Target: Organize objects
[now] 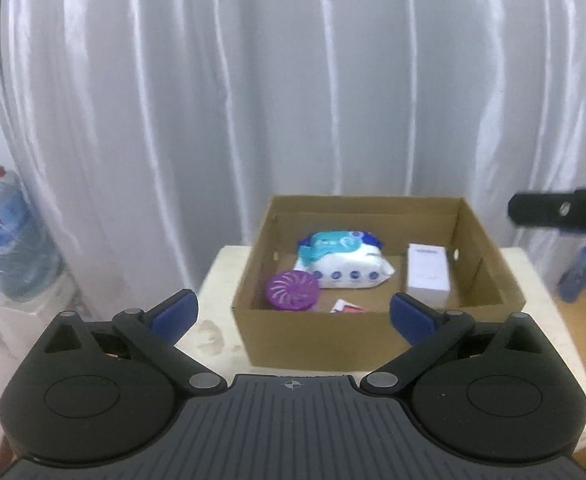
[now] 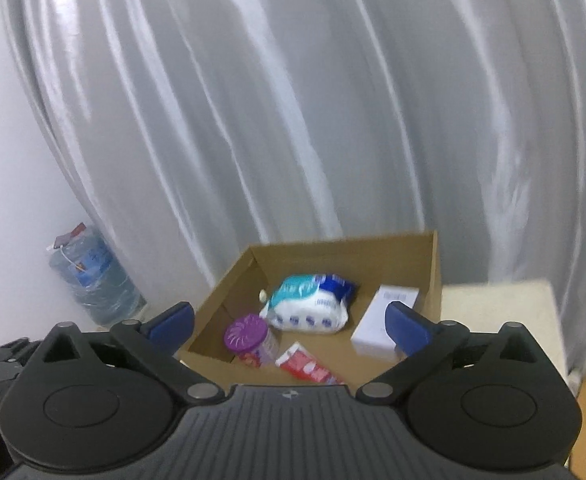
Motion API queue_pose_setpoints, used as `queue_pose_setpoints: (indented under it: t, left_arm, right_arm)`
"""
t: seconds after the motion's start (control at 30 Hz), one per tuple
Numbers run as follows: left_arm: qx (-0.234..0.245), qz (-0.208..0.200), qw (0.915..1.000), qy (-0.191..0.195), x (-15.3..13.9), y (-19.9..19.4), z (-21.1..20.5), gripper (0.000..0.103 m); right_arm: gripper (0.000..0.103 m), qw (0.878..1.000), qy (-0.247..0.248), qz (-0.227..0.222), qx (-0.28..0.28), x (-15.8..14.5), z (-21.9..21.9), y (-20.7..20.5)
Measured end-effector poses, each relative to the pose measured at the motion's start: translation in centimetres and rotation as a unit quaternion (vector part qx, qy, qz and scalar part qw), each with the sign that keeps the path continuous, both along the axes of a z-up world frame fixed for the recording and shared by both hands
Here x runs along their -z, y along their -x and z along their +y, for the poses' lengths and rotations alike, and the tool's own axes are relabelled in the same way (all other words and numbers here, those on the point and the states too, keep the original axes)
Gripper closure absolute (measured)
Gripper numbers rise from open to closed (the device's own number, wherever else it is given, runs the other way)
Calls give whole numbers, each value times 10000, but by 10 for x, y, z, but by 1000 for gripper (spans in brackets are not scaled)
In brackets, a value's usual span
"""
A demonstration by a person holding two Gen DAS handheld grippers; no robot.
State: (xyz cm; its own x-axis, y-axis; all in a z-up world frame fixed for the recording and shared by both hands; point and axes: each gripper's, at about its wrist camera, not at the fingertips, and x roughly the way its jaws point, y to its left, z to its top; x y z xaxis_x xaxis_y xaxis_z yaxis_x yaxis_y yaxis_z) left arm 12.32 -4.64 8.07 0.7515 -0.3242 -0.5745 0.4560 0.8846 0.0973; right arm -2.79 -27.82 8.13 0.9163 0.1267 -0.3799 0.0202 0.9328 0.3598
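A brown cardboard box (image 1: pixel 317 334) stands on a cream table (image 1: pixel 217 280). Inside lie a white and blue wipes pack (image 1: pixel 343 268), a purple-lidded air freshener (image 1: pixel 291 291), a white carton (image 1: pixel 429 274) and a red and white tube (image 1: pixel 347 307). My left gripper (image 1: pixel 291 312) is open and empty, held in front of the box. My right gripper (image 2: pixel 289 322) is open and empty, above the box's near edge. The right wrist view shows the box (image 2: pixel 435 280), wipes (image 2: pixel 309 304), freshener (image 2: pixel 251 340), carton (image 2: pixel 381 316) and tube (image 2: pixel 307 366).
A white curtain (image 1: pixel 293 100) hangs behind the table. A large water jug (image 1: pixel 9 240) stands at the left on a low white stand. A blue bottle (image 1: pixel 579 270) stands at the right. The other gripper's black body (image 1: pixel 561 208) shows at the right edge.
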Motion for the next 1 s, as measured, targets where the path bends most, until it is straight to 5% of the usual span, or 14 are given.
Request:
queue_pose_setpoints:
  t: [0.33,0.47,0.7,1.0]
  left_arm:
    - [-28,-324,9989,-348,3,11,1,0]
    - [-18,-197,9995,-254,5,6,3,0]
    - [133,372,9992,46,19,-18,10,0]
    - [363,1219,9918,-136,53,-53,-2,0]
  right_arm:
    - [0,9867,1322,-699,631,-28,36,24]
    - [0,9905,1024,-622,675,-23,32,23]
    - [0,9939,258,413,988,15,28,2]
    - [0,9777,149,1668,1269,71,42,-27]
